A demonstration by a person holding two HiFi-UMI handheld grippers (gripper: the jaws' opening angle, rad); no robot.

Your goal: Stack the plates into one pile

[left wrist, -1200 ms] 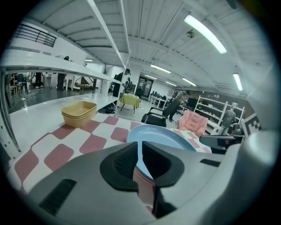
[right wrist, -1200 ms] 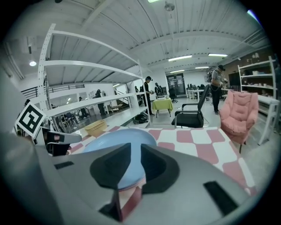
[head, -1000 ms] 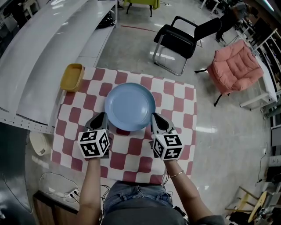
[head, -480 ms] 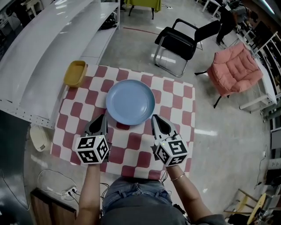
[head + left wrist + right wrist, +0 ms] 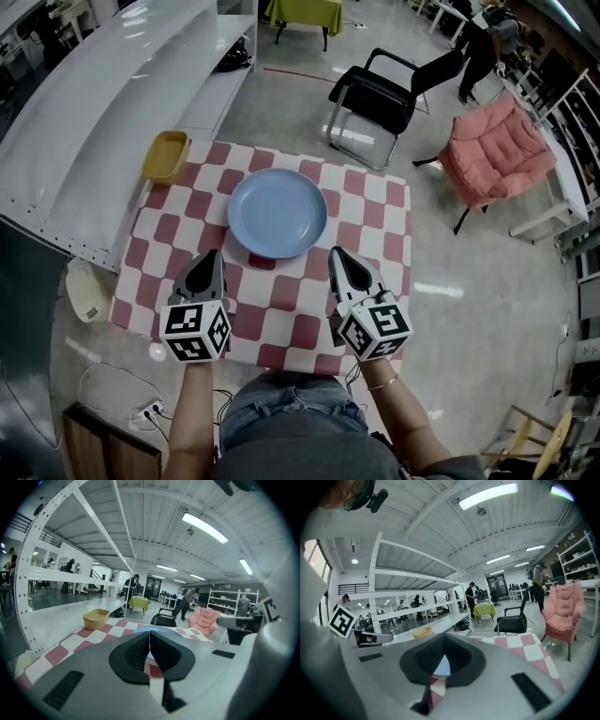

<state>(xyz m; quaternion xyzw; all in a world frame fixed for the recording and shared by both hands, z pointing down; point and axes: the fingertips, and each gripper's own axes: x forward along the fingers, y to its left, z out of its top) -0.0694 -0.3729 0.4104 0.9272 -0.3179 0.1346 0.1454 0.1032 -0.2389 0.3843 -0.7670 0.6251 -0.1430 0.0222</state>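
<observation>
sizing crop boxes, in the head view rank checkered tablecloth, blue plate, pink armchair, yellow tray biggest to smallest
1. checkered tablecloth
2. blue plate and pink armchair: look alike, and the armchair sits farther off, so unranked
3. yellow tray

- Blue plate (image 5: 277, 213): round, plain pale blue, with a shallow raised rim and a smooth, unmarked surface.
- Pose: lying flat, face up, not tilted.
- Place: on the red-and-white checked tablecloth (image 5: 375, 234), in its far half, roughly centred left to right, wholly inside the cloth's edges.
- From above only one rim shows; whether more plates lie beneath it cannot be told.
</observation>
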